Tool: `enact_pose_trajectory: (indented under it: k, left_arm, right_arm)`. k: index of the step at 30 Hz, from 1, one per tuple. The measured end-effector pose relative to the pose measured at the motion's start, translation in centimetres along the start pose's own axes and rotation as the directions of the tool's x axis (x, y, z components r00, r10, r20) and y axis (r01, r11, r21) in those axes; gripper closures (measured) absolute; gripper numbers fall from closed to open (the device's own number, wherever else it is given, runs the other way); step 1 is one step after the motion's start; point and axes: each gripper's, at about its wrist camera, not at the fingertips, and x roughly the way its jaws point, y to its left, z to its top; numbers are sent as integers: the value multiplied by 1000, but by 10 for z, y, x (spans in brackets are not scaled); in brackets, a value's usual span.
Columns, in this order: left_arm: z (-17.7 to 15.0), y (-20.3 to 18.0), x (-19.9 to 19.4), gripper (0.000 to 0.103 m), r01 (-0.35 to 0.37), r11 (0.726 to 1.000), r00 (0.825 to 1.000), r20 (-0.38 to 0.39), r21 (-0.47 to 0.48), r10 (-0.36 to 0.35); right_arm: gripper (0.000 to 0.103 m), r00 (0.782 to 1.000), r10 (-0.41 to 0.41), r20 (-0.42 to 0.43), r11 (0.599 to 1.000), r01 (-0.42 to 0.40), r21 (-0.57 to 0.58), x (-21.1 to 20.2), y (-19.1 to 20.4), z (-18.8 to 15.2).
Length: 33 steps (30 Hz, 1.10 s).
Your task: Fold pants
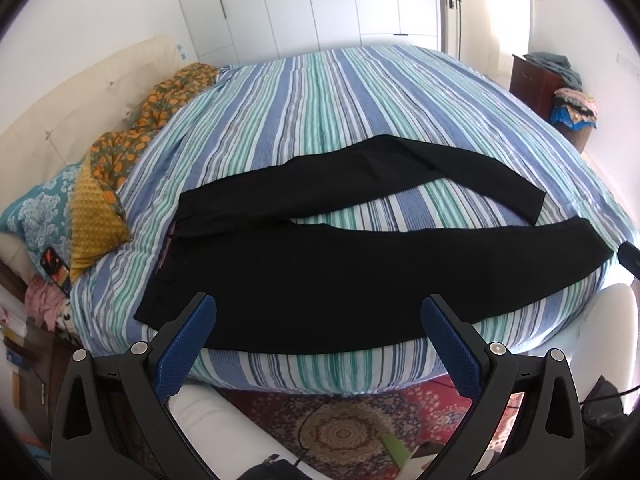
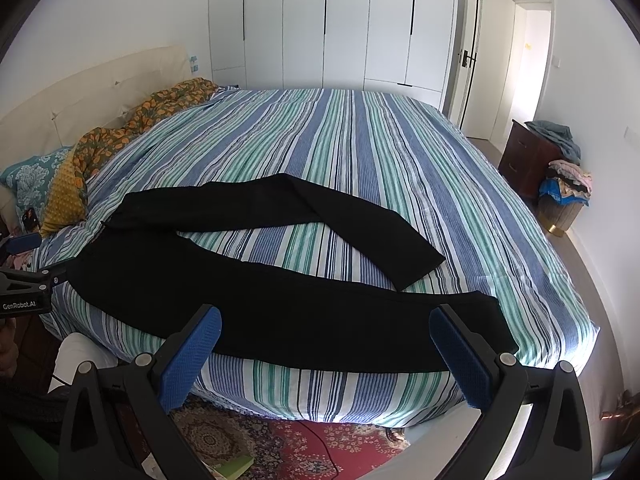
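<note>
Black pants (image 1: 320, 264) flat on striped bed (image 1: 320, 100), legs splayed (waist toward pillows (image 1: 92, 212)); left tongs (image 1: 318, 320) released above near leg; right tongs (image 2: 324, 332) released above near hem.

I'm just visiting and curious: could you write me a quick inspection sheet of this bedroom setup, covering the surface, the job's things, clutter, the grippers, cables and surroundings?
Surface: bed with striped cover, fairly smooth.
Job's things: black pants lie unfolded near the front edge, waistband to the left, two legs spread apart to the right.
Clutter: orange-patterned blanket and yellow pillow by the headboard.
Grippers: left gripper and right gripper are both open, empty, in front of the bed's edge, not touching the pants.
Cables: a thin dark cable runs across the red rug.
Surroundings: white wardrobe, dark cabinet, basket of clothes.
</note>
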Motion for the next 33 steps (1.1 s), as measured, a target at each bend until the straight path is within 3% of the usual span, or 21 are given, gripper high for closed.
enact_pose_trajectory:
  k: [33]
  left_arm:
    - [1, 0, 4, 1, 32, 999, 999, -8, 2, -32]
  right_arm:
    - [0, 1000, 12, -21, 1000, -12, -4, 7, 6, 2]
